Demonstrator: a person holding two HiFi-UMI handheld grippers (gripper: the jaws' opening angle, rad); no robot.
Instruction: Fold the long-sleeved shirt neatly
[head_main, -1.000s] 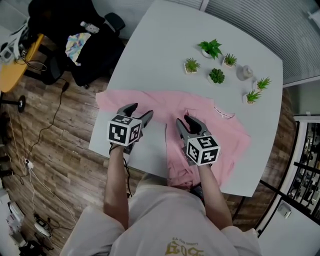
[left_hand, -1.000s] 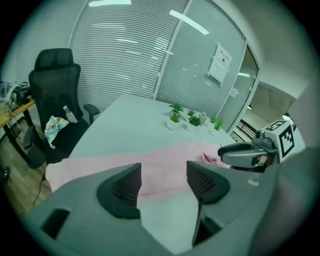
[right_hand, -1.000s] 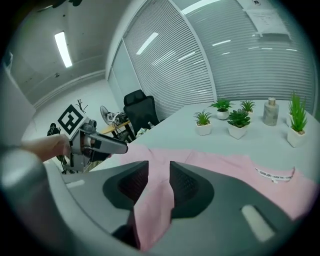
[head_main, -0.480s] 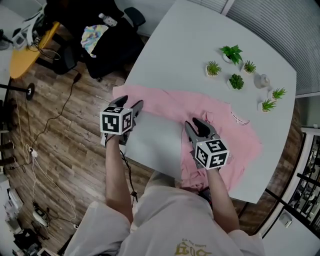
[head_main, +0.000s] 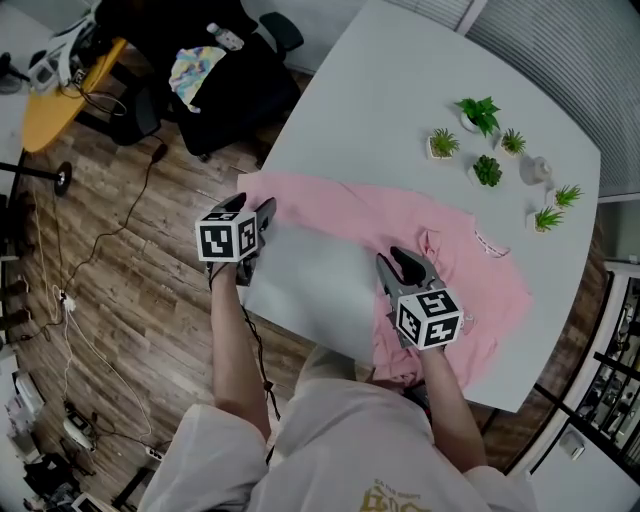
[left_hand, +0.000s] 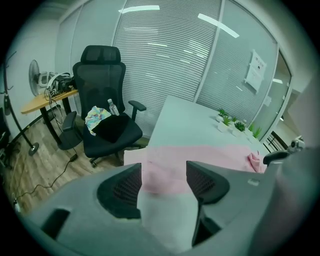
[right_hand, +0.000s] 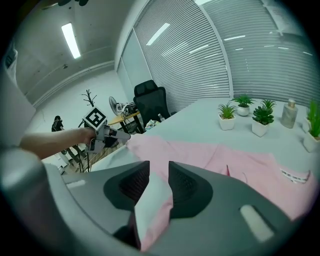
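Left claw (head_main: 252, 208) (left_hand: 164, 175): wide, nothing between the pads. I hold it over the desk's near-left corner, pointing down at the end of the outstretched sleeve (head_main: 300, 195) (left_hand: 165, 165), which lies just ahead of the tips.

Right claw (head_main: 405, 258) (right_hand: 159, 172): narrow, with a slim gap between the pads. Through the gap I see bare desk and the edge of the shirt's body. I see no cloth pinched.

Long-sleeved shirt (head_main: 485, 290) (left_hand: 210, 152) (right_hand: 250, 165): pink, spread flat across the near half of the desk (head_main: 400, 100) (left_hand: 190, 120) (right_hand: 200, 120), collar toward the right. One sleeve runs left along the desk. The hem hangs over the near edge. There is a small ruck of cloth near the collar.

Far right corner of the desk: small potted plants (head_main: 480, 113) (right_hand: 227, 116) clustered together, well apart from the shirt.

Room: wood floor (head_main: 120, 250) with loose cables. A black office chair (head_main: 215, 95) (left_hand: 102, 100) stands beyond the desk's left side, with a patterned cloth and a bottle on its seat. Slatted blinds (left_hand: 165, 65) cover the glass wall.
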